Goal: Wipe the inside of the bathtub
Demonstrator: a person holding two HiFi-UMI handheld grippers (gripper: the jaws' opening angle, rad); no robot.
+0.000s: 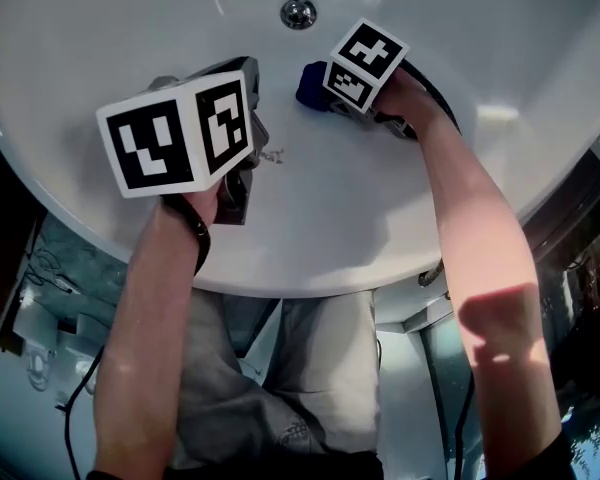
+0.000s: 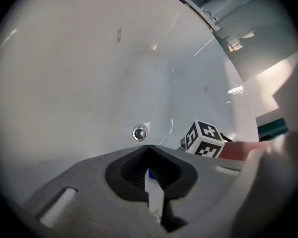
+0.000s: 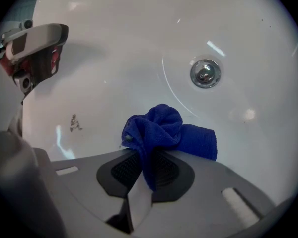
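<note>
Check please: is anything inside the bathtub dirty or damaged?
Yes: a small dark smudge marks the white bathtub floor, near the left gripper. The blue cloth in the right gripper lies apart from it.

The bathtub point(image 1: 100, 28) is white. The cloth point(image 3: 171, 133) is blue. The drain point(image 3: 205, 73) is shiny silver. The marker cubes point(image 1: 180, 128) are black and white.

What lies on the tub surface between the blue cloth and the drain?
Nothing: in the right gripper view, only bare white tub separates the blue cloth from the drain.
</note>
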